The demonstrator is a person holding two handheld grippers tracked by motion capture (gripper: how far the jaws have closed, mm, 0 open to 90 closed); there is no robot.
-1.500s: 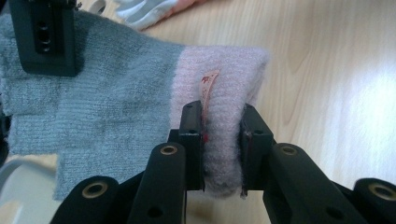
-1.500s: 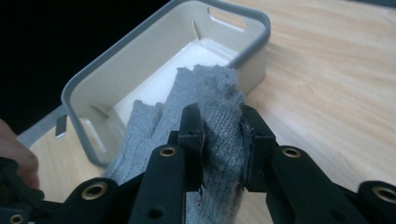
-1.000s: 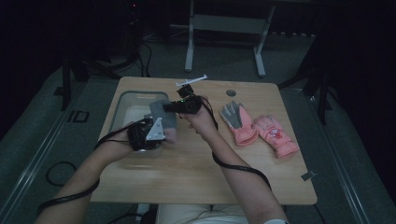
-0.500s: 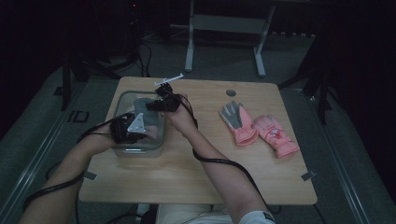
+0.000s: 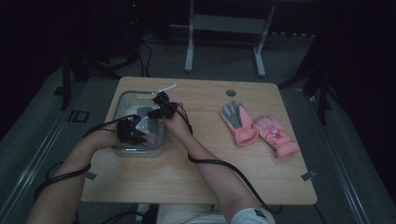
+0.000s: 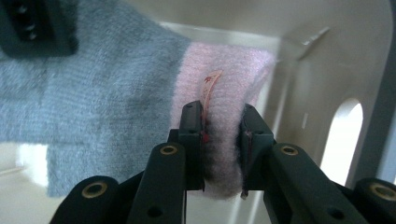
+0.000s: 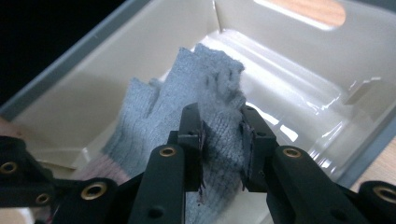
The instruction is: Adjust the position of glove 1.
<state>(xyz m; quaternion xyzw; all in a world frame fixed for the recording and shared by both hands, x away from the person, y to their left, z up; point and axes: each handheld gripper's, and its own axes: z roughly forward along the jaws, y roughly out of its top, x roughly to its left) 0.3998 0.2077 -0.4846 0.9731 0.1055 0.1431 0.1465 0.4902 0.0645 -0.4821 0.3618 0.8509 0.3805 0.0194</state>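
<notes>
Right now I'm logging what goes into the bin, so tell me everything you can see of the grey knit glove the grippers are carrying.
The grey knit glove looks like soft wool, with stubby fingers and a pink ribbed cuff bearing a small tag. It hangs stretched inside the clear plastic bin. The left hand-held gripper pinches the cuff; the right hand-held gripper pinches the grey part below the fingers. Whether it touches the bin floor cannot be told.

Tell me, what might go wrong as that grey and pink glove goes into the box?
Both tongs, left and right, pinch the knitted glove over the bin. Judging by that, the wool could snag on the pads on release and lift back out. The pink cuff sits close to the bin wall, so it might drape over the rim.
</notes>
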